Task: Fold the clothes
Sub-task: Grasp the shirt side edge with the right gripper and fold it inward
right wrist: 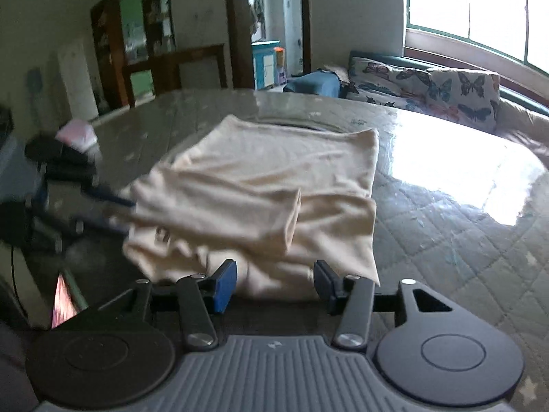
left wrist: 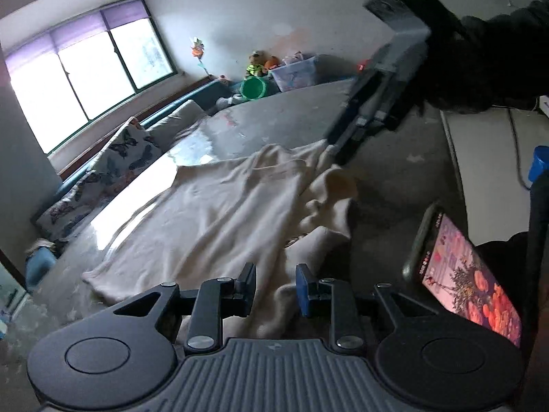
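Mattress (right wrist: 446, 226) with a quilted, glossy cover fills most of both views, window glare bright across it. Along its far side leans a butterfly-print cushion (right wrist: 429, 86), under a wide window (left wrist: 85, 68). Spread on the mattress lies the cream garment (right wrist: 260, 185), partly folded, with a sleeve laid across its middle and loose wrinkles toward its near edge.

In the right wrist view the right gripper (right wrist: 274, 285) sits at the garment's near edge; its jaws stand apart, cloth lying in the gap between them without either pad pressing on it. From the left wrist view the right gripper's fingertips meet the far corner of the cloth.

The left gripper (left wrist: 274, 288) is low over another edge of the garment, jaws parted by a narrow gap with fabric below and between them, not pinched. In the right wrist view it appears blurred at the garment's left side.

A lit phone (left wrist: 470, 274) stands propped just right of the left gripper.
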